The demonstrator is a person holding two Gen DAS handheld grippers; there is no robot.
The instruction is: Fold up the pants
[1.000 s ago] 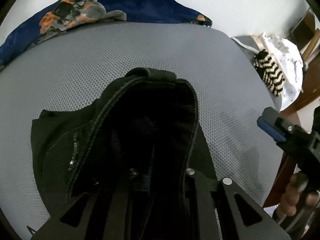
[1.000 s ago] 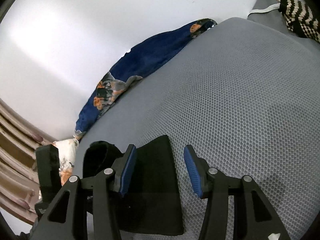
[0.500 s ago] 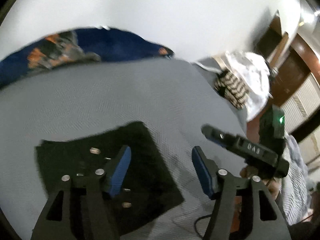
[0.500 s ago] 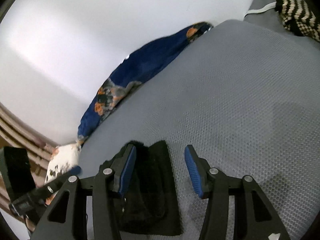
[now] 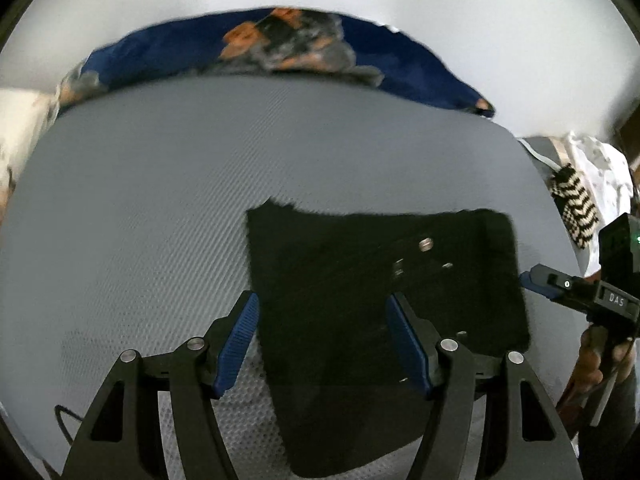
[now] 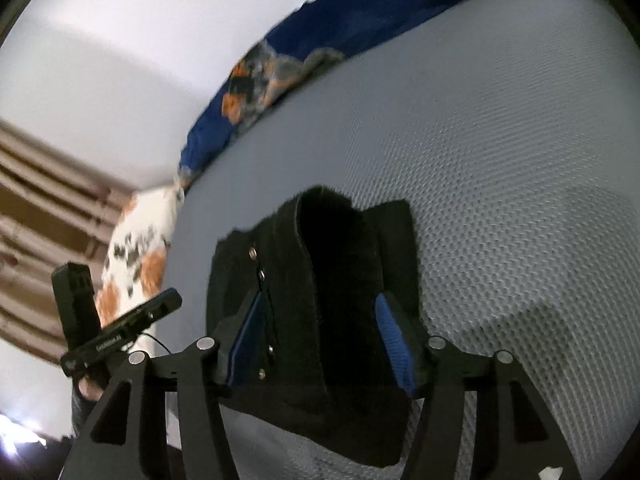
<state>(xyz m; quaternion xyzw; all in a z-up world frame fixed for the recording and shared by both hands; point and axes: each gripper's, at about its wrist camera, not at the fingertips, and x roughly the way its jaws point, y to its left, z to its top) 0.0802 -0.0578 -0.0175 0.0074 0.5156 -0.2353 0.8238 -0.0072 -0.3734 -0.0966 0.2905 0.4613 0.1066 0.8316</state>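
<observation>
The black pants (image 5: 380, 280) lie folded into a compact rectangle on the grey mesh mattress (image 5: 160, 200), metal rivets showing on top. My left gripper (image 5: 322, 340) hovers open above their near left edge, its blue pads holding nothing. In the right wrist view the pants (image 6: 340, 272) show a raised fold at the far end. My right gripper (image 6: 320, 332) is low over them with its jaws opening. The cloth lies between and under its fingers, and the pads do not press on it. Each gripper shows at the edge of the other's view.
A blue blanket (image 5: 280, 48) with orange patches runs along the mattress's far edge by the white wall. A black-and-white zigzag knit (image 5: 576, 208) and a white cloth (image 5: 600, 160) lie at the right. A white spotted pillow (image 6: 136, 248) sits at the left end.
My left gripper let go of the pants' waistband, opened wide and swung left, so the folded pants now lie flat. My right gripper sank closer over them and its jaws widened.
</observation>
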